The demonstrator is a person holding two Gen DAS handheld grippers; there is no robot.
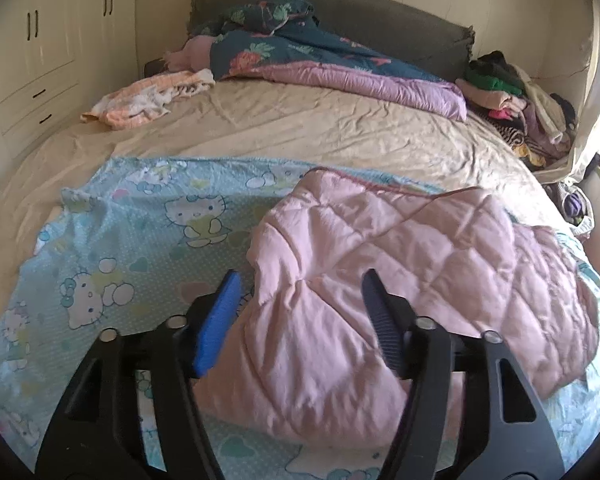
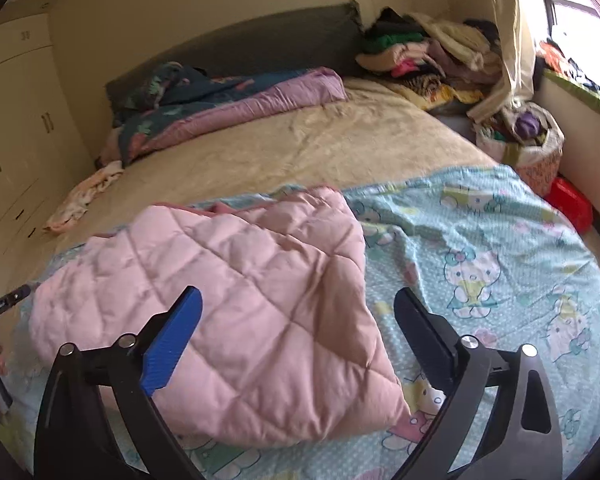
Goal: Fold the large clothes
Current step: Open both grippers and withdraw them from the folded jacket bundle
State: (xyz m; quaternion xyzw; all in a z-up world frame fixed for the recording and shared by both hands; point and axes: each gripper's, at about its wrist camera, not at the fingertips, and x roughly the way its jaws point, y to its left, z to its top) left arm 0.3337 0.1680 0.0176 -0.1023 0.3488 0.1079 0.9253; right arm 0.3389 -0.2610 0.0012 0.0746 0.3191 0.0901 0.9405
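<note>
The left hand-held gripper (image 1: 298, 280) is hovering with its jaws spread apart, gripping nothing, above the pink quilted blanket (image 1: 380, 272). The right hand-held gripper (image 2: 298, 300) is standing wide open and empty over the same blanket's near edge. The blanket is lying folded on a blue cartoon-print sheet (image 1: 140, 232) across the bed (image 1: 300, 128). Toward 12 o'clock a floral duvet (image 1: 300, 48) is sitting bunched; at 2 o'clock 1 clothes pile (image 1: 512, 96) is resting.

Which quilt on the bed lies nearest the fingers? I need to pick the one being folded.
The plain pink quilt, folded on the light blue cartoon-print sheet. The dark floral quilt is bunched by the headboard.
</note>
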